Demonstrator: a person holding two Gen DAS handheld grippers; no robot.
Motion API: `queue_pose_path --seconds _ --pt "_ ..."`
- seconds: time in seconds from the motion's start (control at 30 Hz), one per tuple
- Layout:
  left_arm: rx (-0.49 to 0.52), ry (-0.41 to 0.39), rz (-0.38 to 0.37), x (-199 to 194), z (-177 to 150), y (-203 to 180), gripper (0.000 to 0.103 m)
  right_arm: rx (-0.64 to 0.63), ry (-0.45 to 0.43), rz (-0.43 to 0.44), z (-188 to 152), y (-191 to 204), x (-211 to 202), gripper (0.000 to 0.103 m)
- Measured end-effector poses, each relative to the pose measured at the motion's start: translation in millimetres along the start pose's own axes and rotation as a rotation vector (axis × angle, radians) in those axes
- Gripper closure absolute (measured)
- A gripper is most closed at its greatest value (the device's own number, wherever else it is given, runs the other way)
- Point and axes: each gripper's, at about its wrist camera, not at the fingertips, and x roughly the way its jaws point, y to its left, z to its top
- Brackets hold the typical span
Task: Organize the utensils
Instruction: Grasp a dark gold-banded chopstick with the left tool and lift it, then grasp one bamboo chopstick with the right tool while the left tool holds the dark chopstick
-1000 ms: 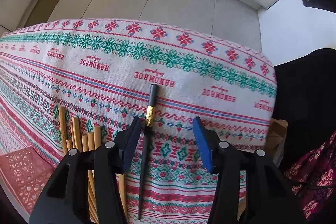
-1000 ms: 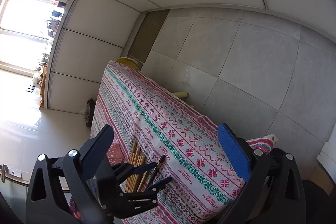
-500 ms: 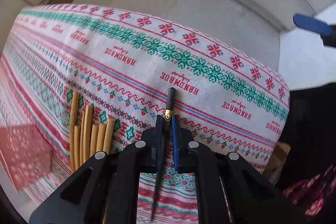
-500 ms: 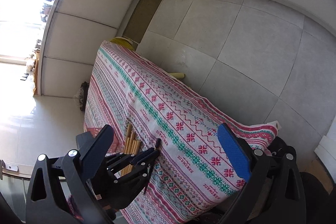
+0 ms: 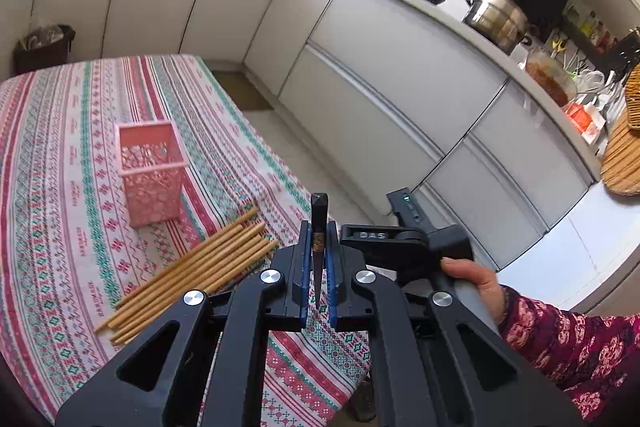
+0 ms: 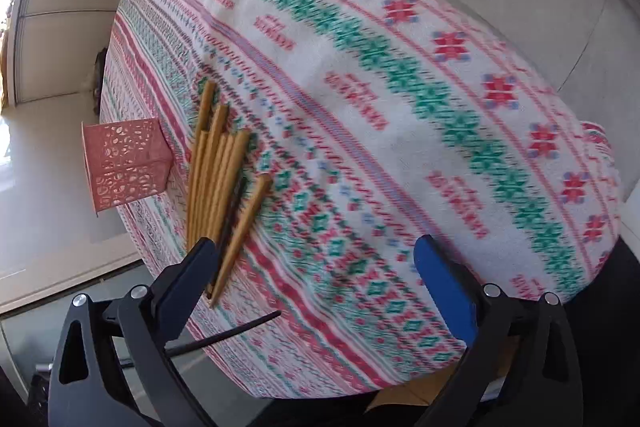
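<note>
Left hand-held gripper (image 5: 316,259): pads clamped on black chopstick (image 5: 319,223), raised above desk (image 5: 48,147). Right hand-held gripper (image 6: 316,267): jaws wide apart, nothing between (hovering over cloth). Pink holder (image 5: 150,173): upright, near bundle. Wooden chopsticks (image 5: 192,267): flat in loose bundle.

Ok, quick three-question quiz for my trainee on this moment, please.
1. True or false: the left claw is shut on the dark tapered chopstick.
2. Which is open and empty: (a) left claw (b) right claw?
3. Fill in: the pink perforated square holder stands upright beside the bundle of tan bamboo chopsticks on the patterned ____.

Key:
1. True; its blue pads press both sides.
2. (b).
3. Tablecloth.
</note>
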Motion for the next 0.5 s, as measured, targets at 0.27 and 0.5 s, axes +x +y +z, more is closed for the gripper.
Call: queue_pose_path --seconds 0.27,0.5 --pt "0.048 -0.311 -0.067 -110.8 -3.1 -2.8 0.097 0.010 -0.132 -0.181 -1.6 23.5 8.2 0.043" --pt "0.041 -0.464 -0.118 -153.4 -2.3 -2.4 0.097 0.029 -0.171 -0.281 -1.0 50.7 22.8 0.068"
